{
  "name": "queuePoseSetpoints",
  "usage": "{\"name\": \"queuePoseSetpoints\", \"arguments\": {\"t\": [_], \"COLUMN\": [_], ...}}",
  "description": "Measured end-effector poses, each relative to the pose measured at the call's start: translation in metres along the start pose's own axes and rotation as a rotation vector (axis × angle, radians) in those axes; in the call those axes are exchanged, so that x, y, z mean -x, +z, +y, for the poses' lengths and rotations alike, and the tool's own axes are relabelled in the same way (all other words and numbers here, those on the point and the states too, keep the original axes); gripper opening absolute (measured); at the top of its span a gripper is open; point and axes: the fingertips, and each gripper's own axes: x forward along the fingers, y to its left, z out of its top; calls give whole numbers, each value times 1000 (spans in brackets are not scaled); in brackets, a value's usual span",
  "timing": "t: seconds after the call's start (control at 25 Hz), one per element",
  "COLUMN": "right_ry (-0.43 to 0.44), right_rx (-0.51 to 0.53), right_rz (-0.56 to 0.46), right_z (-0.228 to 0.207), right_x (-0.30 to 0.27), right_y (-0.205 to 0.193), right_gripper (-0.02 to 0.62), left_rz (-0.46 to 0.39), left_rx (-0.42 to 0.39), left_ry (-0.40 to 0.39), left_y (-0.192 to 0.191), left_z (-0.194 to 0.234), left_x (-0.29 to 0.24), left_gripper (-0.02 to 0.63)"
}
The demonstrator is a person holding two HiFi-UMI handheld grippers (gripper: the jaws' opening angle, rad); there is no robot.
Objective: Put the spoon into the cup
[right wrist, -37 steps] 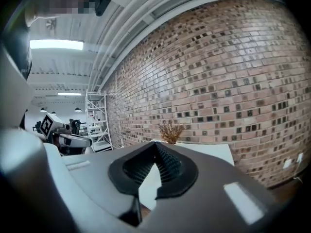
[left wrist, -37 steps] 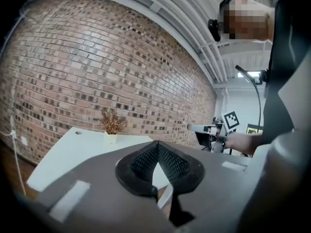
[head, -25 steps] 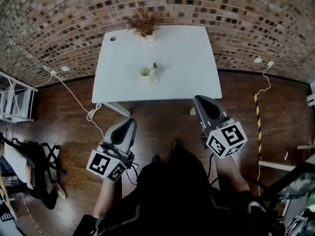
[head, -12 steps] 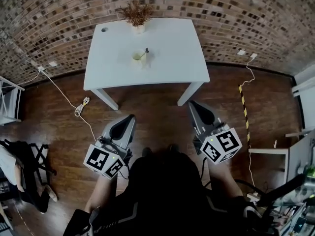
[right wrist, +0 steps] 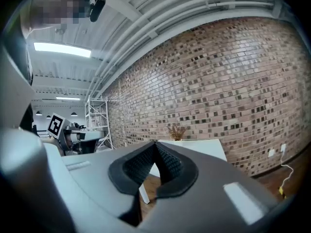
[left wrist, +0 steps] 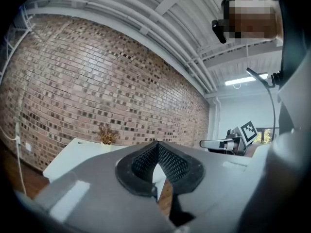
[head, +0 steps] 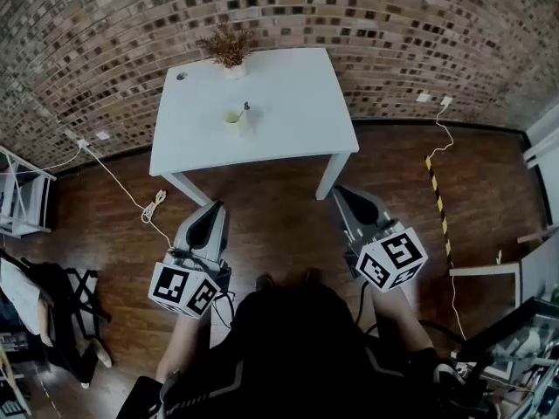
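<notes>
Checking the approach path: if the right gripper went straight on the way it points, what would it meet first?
Most likely the white table, at the corner and leg nearest the right gripper, which is shut and empty; nothing shows in the gap between. Depth is hard to judge.

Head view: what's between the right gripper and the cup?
Wood floor, then the table, its near edge and bare top, up to the cup. Nothing else ahead of the right gripper, per head view.

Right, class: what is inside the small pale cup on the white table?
A thin spoon stands in the small pale yellowish cup, its dark handle end leaning right over the rim. Its bowl is hidden by the cup wall; other contents are too small to tell.
</notes>
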Motion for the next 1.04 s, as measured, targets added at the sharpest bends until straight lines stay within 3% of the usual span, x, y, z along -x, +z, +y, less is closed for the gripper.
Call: {"name": "queuePoseSetpoints", "arguments": {"t": [0.76,1.04], "right_ry": [6,11], "right_rx": [-4,11], "right_rz": [-5,-4], "right_z": [-22,-26], "right_x": [-13,-23], "right_y": [2,4], "right_gripper": [6,6], "left_rz": [-9,-43], "left_rx": [5,11], "left_ry": [93,79], "left_y": [0,-5], "left_z": [18,27], "left_x": [-7,-13], "left_gripper": [-6,-6]}}
